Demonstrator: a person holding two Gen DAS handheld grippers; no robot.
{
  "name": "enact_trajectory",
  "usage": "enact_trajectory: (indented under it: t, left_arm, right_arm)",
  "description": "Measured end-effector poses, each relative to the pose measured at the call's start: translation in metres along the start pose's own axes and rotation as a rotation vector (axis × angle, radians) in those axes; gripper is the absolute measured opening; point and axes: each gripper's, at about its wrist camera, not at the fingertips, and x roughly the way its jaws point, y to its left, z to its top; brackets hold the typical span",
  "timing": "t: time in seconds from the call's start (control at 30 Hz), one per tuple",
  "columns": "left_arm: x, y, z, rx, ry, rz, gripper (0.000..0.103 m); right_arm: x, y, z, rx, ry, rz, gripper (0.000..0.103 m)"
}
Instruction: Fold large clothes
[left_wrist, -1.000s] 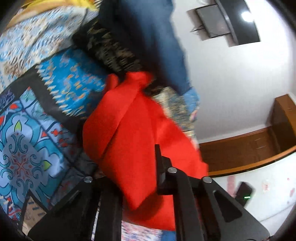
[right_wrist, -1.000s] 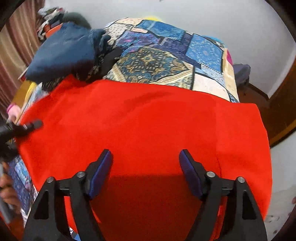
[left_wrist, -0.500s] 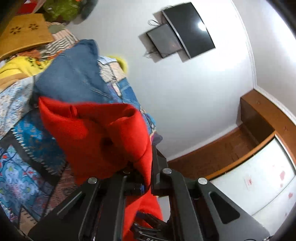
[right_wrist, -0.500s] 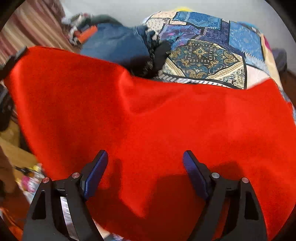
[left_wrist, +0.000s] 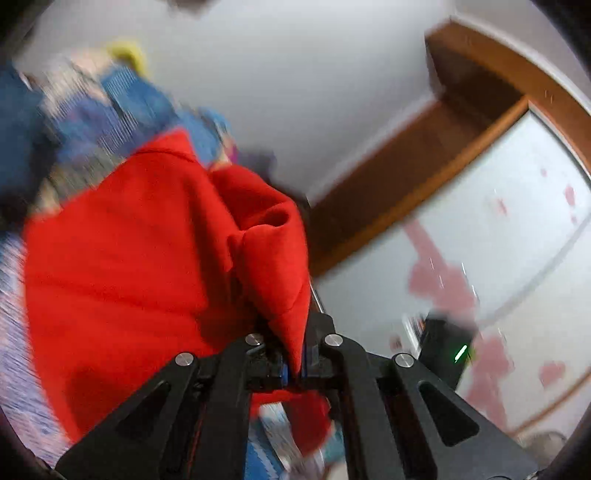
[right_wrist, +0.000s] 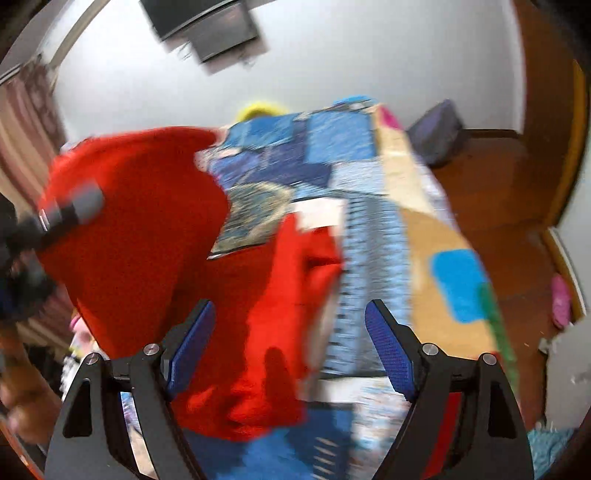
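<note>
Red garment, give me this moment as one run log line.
left gripper: shut on red garment | right gripper: open, holding nothing | garment: partly lifted above patchwork bedspread | views: blurred

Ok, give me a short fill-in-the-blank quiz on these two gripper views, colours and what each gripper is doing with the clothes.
1. The left gripper is shut on a garment whose colour is ____.
2. The jaws of the right gripper stand ____, gripping nothing.
3. The patchwork bedspread under the garment is mostly ____ in colour.
4. The floor beside the bed is made of ____.

Missing words: red; open; blue; wood
</note>
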Motion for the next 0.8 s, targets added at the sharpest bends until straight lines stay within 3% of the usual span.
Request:
enact_trajectory:
  t: [0.13, 0.23, 0.3, 0.4, 0.47, 0.53, 0.63, 0.8]
  left_arm:
    - [0.068, 0.011, -0.045, 0.049, 0.263, 0.055, 0.002]
    - [0.081, 0.012, -0.072, 0.135, 0.331, 0.148, 0.002]
    - [0.076, 0.008, -0.077, 0.186, 0.324, 0.181, 0.003]
    - [0.056, -0.002, -0.078, 0.245, 0.311, 0.193, 0.016]
    - [0.036, -0.011, -0.077, 0.288, 0.268, 0.226, 0.041]
    - [0.013, -0.019, -0.077, 0.312, 0.202, 0.264, 0.051]
    - [-0.012, -0.012, -0.059, 0.345, 0.103, 0.318, 0.059]
    - [-0.034, 0.022, -0.038, 0.342, 0.032, 0.508, 0.065]
  right_arm:
    - [-0.014, -0.025, -0.001, 0.041, -0.016, -0.058, 0.080]
    - [-0.023, -0.037, -0.004, 0.064, -0.015, -0.082, 0.081]
    - [-0.029, -0.040, -0.006, 0.070, -0.015, -0.086, 0.081]
    - [-0.032, -0.038, -0.002, 0.061, -0.023, -0.079, 0.081]
    - [-0.032, -0.036, 0.001, 0.050, -0.032, -0.066, 0.080]
    - [-0.030, -0.032, 0.004, 0.034, -0.045, -0.044, 0.080]
    - [-0.032, -0.019, 0.004, 0.004, -0.059, -0.012, 0.081]
    - [-0.014, 0.010, 0.003, -0.078, -0.038, 0.012, 0.081]
